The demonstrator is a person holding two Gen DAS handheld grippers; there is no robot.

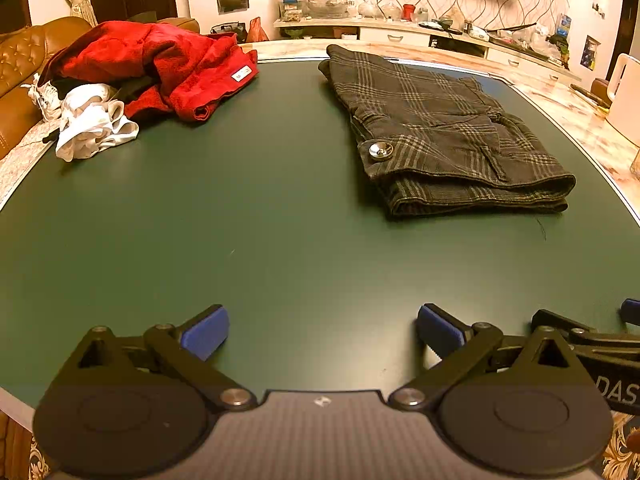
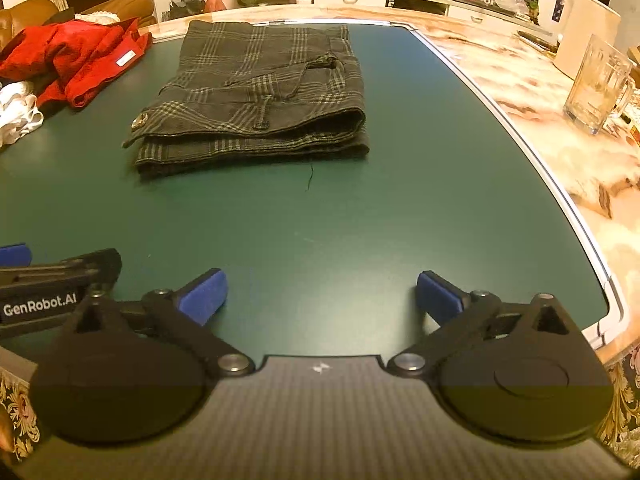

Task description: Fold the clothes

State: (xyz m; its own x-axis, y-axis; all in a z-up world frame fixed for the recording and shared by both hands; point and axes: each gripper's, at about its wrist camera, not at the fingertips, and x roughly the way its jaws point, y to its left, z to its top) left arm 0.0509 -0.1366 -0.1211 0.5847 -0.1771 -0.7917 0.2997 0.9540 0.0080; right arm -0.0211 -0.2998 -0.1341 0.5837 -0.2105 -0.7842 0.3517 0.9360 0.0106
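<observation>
Dark plaid shorts (image 1: 448,128) lie folded on the green mat (image 1: 260,240), with a metal button toward the left; they also show in the right wrist view (image 2: 260,92). A crumpled red garment (image 1: 160,64) and a white garment (image 1: 92,124) lie piled at the far left, and show again in the right wrist view (image 2: 72,56) (image 2: 18,118). My left gripper (image 1: 322,330) is open and empty, low over the near mat. My right gripper (image 2: 320,294) is open and empty, beside it on the right, well short of the shorts.
A marble tabletop (image 2: 540,92) surrounds the mat. A glass mug (image 2: 600,84) and a white jug (image 2: 584,32) stand at the right. A brown sofa (image 1: 24,64) is at the left. A cluttered sideboard (image 1: 400,20) runs along the back wall.
</observation>
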